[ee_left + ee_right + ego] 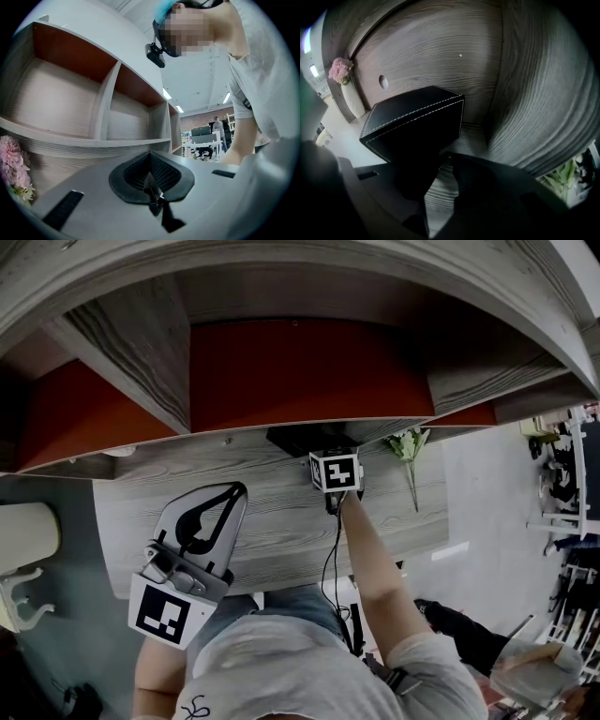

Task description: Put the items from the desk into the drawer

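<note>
There is one black box [415, 119] with white stitching, two grippers, one white vase [352, 101] of pink flowers and one green sprig [410, 448]. The box sits on the counter [281, 521] just ahead and to the left of the right gripper [444, 158]. Its longer side lies across the line of the jaws, along the wooden back panel [440, 47], and a corner points back at the tips. The right jaws stand a narrow wedge apart with bare counter showing between them, and they grip nothing. Beyond the box the panel closes off the way. To the right of these jaws the counter lies bare, and the vase stands well off to their left. The left gripper [150, 154] has its jaws pressed together and empty. Its tips are raised toward the shelf [93, 140], whose three compartments are open ahead.
</note>
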Available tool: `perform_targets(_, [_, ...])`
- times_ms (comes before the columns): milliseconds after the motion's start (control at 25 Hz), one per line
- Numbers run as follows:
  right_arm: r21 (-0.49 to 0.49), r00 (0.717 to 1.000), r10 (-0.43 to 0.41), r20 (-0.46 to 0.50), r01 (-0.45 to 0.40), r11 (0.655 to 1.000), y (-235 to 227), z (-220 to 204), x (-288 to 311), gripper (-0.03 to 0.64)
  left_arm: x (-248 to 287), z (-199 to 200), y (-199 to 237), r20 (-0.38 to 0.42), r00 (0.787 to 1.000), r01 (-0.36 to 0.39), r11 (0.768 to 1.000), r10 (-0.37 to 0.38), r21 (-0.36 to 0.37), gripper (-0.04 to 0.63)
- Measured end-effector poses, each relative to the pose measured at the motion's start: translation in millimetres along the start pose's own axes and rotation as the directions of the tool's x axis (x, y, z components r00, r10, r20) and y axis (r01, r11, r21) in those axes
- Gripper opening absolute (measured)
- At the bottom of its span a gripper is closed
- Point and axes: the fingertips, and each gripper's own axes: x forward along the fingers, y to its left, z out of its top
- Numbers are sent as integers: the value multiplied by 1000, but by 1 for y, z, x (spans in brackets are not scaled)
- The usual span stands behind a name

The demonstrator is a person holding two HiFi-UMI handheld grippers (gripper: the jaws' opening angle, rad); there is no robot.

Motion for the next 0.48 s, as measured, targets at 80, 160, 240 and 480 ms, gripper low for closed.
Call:
perform_targets(80, [28, 1000, 11, 3, -11, 1000, 0, 0, 1, 98, 0, 0, 1, 1, 1000, -4, 1000, 4, -3, 9])
perform_targets(160, [35, 1000, 25, -4, -25, 999, 1, -2, 1, 98, 1, 0, 1, 3, 1000, -5, 1000, 5, -5, 9])
perform_targets(240, [27, 999, 44, -14, -43, 999, 5, -3, 0, 98, 1, 0, 1, 2, 1000, -2, 1000, 2, -4, 9])
perform_targets(480, [-10, 998, 57, -31, -57, 998, 12, -5, -2, 74, 4, 1, 1, 4, 1000, 8, 1000, -8, -3, 9])
